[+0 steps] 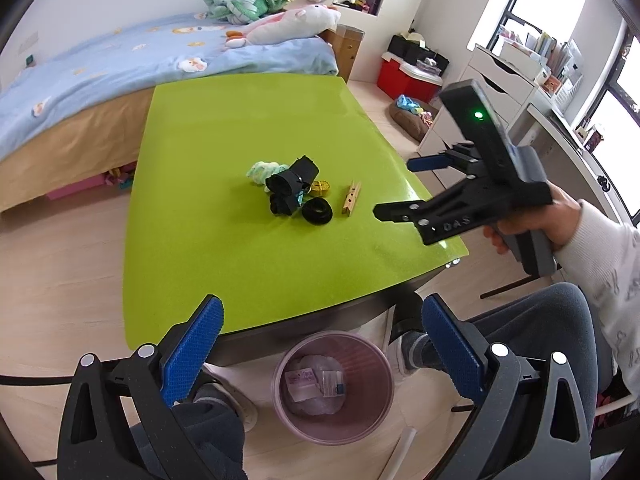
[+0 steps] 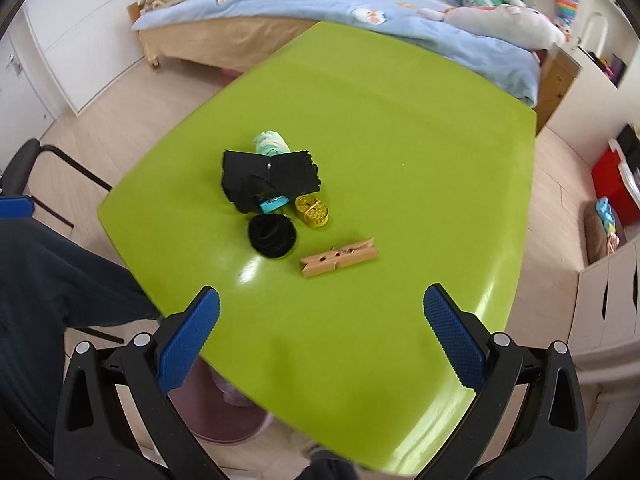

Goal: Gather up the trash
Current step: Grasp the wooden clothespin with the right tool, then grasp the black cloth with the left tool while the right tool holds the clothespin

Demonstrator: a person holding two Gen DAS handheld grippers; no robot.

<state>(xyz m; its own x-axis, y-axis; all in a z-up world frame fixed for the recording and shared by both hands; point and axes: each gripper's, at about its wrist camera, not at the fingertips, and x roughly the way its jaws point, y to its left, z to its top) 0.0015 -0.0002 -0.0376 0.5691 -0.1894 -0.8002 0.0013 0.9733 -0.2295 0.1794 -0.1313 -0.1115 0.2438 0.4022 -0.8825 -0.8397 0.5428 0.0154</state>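
A pink trash bin (image 1: 333,387) with wrappers inside stands on the floor under the near edge of the green table (image 1: 248,264). My left gripper (image 1: 322,354) is open and empty above the bin. On the table lie a black cloth bundle (image 1: 291,188), a black hair tie (image 1: 317,212), a wooden clothespin (image 1: 351,198), a gold wrapper (image 1: 320,187) and a pale green wad (image 1: 262,171). My right gripper (image 2: 320,336) is open and empty, hovering over the table's near edge, short of the clothespin (image 2: 339,262), hair tie (image 2: 272,236), gold wrapper (image 2: 312,211) and black bundle (image 2: 268,178).
A bed (image 1: 120,68) with a blue cover and plush toys stands behind the table. White drawers (image 1: 492,92) and a red box (image 1: 404,78) are at the right. The person's legs (image 1: 520,320) are beside the bin. A chair (image 2: 36,168) stands left of the table.
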